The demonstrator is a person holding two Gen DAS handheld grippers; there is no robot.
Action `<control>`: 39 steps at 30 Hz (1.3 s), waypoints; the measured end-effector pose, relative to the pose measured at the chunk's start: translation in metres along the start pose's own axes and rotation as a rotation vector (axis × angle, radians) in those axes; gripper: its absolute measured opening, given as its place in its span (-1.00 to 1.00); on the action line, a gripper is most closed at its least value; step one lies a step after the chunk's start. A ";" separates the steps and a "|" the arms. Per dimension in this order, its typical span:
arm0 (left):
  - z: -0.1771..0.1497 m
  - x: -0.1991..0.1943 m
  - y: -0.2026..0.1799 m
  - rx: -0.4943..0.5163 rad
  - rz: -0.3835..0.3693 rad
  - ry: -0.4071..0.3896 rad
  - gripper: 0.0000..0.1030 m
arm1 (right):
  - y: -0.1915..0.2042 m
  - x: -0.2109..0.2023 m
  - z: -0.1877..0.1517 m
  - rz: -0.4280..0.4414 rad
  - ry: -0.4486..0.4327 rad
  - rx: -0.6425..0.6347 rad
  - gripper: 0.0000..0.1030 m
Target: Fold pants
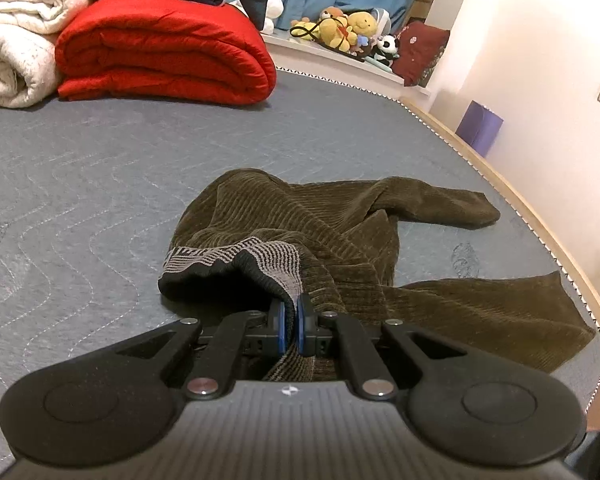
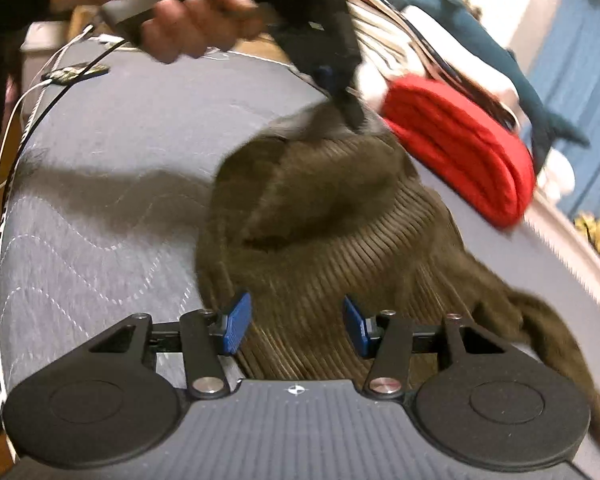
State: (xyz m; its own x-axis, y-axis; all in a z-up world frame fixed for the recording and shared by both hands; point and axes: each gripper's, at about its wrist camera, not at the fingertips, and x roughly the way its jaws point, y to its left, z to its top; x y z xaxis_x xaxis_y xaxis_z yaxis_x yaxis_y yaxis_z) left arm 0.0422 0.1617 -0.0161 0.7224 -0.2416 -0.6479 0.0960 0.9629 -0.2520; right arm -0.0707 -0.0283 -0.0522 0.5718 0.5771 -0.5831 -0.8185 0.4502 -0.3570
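Corduroy pants, olive-brown, lie crumpled on the grey quilted mattress of the bed. Your left tool is pinched down on the waistband, its blue pads pressed close with the dark, grey-patterned band running between them. From that view, one leg stretches away toward the right edge of the mattress, and the other leg spreads flat nearer to you on the right.

Your right tool stands wide, blue pads well apart, with ribbed cloth of the pants lying beneath and between them; nothing is gripped. In this blurred view, your left hand appears at top holding the left tool, whose tip meets the far edge of the garment, where the cloth is lifted off the mattress.

At the far side of the bed sit a folded red quilt and, just beside it on the left, rolled white blankets. Stuffed toys rest on the white ledge beyond the bed.
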 end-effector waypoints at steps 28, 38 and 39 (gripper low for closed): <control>-0.023 0.003 0.043 -0.129 -0.007 0.145 0.69 | -0.020 -0.007 0.042 -0.034 -0.138 0.137 -0.66; -0.043 0.044 0.053 -0.297 -0.230 0.238 -0.59 | -0.051 -0.019 0.036 -0.021 -0.162 0.276 -0.67; -0.039 0.039 0.048 -0.265 -0.204 0.218 -0.60 | -0.049 -0.022 0.034 -0.021 -0.159 0.281 -0.67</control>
State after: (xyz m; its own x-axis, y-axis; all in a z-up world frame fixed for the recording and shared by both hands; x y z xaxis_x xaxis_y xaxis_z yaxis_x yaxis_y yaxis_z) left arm 0.0481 0.1933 -0.0819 0.5413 -0.4718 -0.6960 0.0220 0.8354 -0.5492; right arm -0.0409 -0.0400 0.0029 0.6079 0.6555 -0.4482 -0.7717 0.6205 -0.1393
